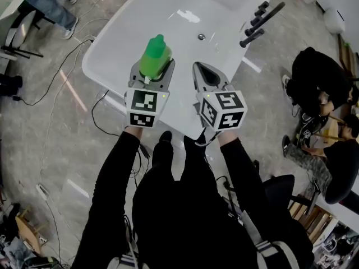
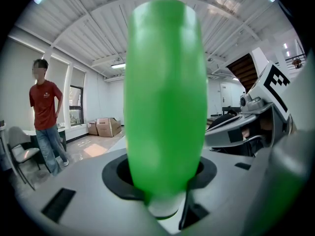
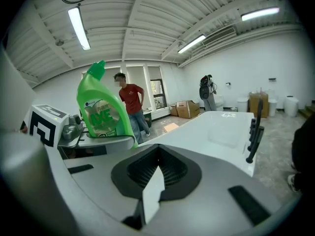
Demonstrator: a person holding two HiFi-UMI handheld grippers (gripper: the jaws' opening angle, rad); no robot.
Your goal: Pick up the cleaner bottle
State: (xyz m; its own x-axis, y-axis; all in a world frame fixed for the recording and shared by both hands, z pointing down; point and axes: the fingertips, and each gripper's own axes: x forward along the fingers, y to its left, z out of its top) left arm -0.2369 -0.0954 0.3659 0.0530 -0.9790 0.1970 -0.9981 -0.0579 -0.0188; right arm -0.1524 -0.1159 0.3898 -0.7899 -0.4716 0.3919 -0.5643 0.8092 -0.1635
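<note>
The green cleaner bottle (image 1: 155, 56) stands upright between the jaws of my left gripper (image 1: 152, 73), held above the near end of a white bathtub (image 1: 112, 43). In the left gripper view the bottle (image 2: 165, 97) fills the middle, and the left gripper (image 2: 165, 193) is shut on its lower part. From the right gripper view the bottle (image 3: 102, 113) shows at the left with its label and angled neck. My right gripper (image 1: 205, 72) hovers beside it to the right, shut and holding nothing (image 3: 156, 176).
A black faucet set (image 1: 259, 21) sits on the tub's right rim (image 3: 253, 132). A person in a red shirt (image 2: 45, 112) stands beyond the tub. Another person in black (image 1: 317, 83) crouches at the right. Cables (image 1: 56, 83) run over the floor at the left.
</note>
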